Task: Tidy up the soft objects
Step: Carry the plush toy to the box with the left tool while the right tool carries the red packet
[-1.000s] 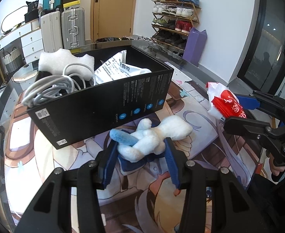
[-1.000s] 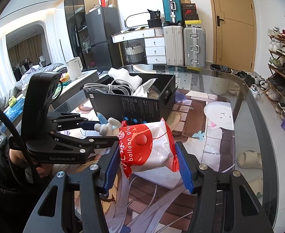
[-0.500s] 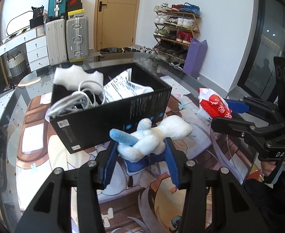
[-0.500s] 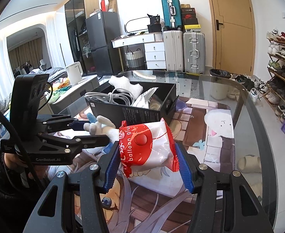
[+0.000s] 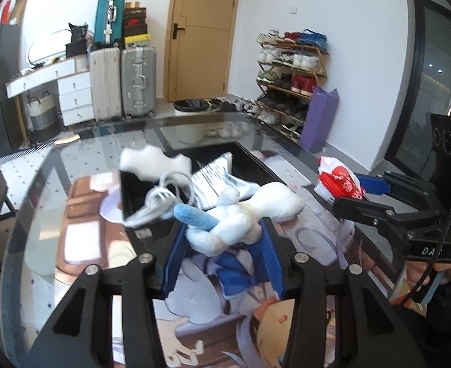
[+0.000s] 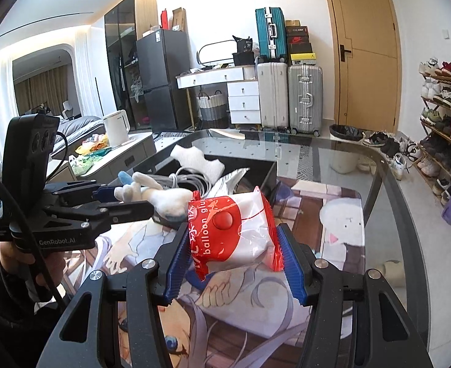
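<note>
— So which hand is closer to the black box?
— Left, I'd say. The left gripper is clamped on the plush toy, held up right at the box's near wall; the box lies straight ahead of the fingers.
— And how does the toy lie?
— Crosswise between the pads, long axis left to right, pale body poking out to the right, blue bit to the left.
— The other one?
— The right gripper is closed on the red-and-white packet, above the printed mat, with the box ahead and to its left. Its long axis also runs across the fingers, tilted a little
— Box already has things in it?
— Cables, white foam, a silvery bag
</note>
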A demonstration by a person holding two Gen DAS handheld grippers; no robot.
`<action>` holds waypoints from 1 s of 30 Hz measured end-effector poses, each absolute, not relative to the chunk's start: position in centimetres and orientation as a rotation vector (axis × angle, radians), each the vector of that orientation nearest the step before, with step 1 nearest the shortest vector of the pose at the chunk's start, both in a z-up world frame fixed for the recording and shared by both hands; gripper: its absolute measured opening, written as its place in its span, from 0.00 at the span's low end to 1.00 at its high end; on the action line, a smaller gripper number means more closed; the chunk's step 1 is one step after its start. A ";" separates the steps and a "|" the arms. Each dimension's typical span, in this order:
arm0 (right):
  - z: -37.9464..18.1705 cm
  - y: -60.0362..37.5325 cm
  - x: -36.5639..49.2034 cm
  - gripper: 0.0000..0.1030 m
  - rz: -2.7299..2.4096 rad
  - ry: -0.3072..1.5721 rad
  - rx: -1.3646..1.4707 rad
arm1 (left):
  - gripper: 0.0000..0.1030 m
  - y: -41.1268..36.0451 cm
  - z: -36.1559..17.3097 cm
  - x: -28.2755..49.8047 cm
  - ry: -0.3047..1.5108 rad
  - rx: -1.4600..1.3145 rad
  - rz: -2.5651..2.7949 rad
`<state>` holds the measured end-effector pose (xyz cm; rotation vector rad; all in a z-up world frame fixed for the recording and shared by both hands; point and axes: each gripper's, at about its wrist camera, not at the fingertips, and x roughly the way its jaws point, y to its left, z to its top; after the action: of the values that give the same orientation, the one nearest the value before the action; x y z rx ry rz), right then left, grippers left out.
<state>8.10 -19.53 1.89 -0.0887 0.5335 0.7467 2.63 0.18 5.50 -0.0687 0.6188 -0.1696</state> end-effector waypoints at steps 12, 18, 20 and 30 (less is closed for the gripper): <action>3.2 -17.5 9.5 0.54 0.752 0.493 -0.115 | 0.45 3.2 7.8 4.1 0.546 -0.080 -0.089; 3.2 -16.3 10.7 0.54 0.757 0.493 -0.122 | 0.45 4.8 7.9 5.5 0.543 -0.087 -0.056; 3.3 -15.7 11.0 0.54 0.758 0.491 -0.128 | 0.45 5.3 7.7 6.2 0.548 -0.094 -0.052; 2.2 -12.8 14.4 0.54 0.744 0.520 -0.163 | 0.45 4.7 5.0 9.7 0.619 -0.086 -0.062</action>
<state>14.40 -12.82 2.19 -0.1633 0.5200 0.7438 9.70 4.74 5.00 -0.0856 0.6195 -0.0616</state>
